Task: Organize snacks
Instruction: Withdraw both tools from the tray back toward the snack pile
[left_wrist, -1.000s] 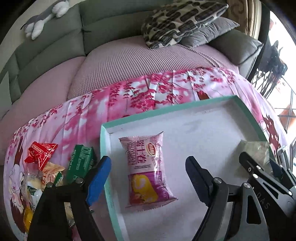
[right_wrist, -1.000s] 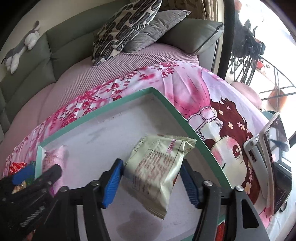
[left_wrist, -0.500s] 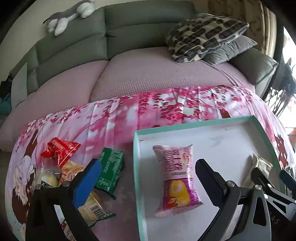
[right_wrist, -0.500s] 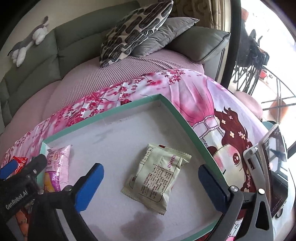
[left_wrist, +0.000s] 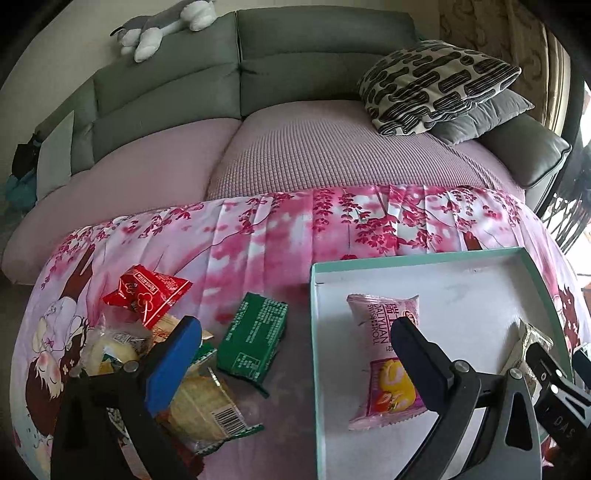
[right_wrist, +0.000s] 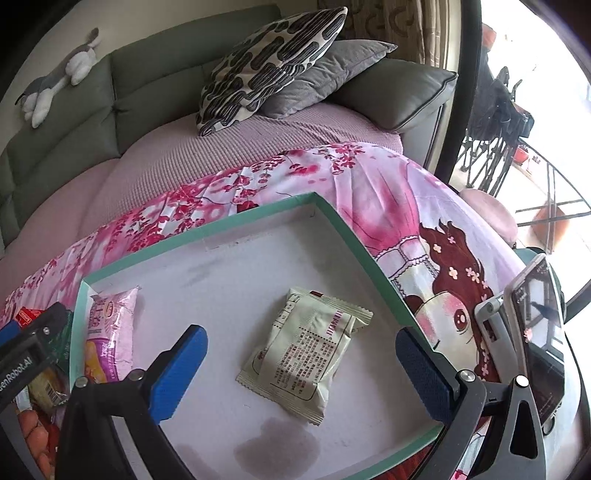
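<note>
A pale green snack packet (right_wrist: 310, 354) is lying flat on the white floor of a shallow teal-rimmed tray (right_wrist: 347, 230), toward its right side. The right gripper (right_wrist: 301, 363) is hovering over it with its jaws spread wide, having just been opening; the packet is sitting between the blue pads without touching either one. A pink Swiss roll packet (left_wrist: 386, 354) is lying in the same tray near its left wall, well apart from the pale one. The left gripper (left_wrist: 295, 354) is also standing released, jaws having just been opening, with nothing gripped; it is straddling the tray's left rim, one finger over the pink packet, the other over the loose snacks. Those are resting on the pink floral cloth (left_wrist: 280, 236) left of the tray: a green packet (left_wrist: 255, 341), a red packet (left_wrist: 147, 295) and a clear-wrapped cake (left_wrist: 207, 410). A phone on a stand (right_wrist: 535, 332) is standing right of the tray. Behind, a patterned cushion (left_wrist: 436, 85) is leaning on a grey sofa (left_wrist: 314, 48).
</note>
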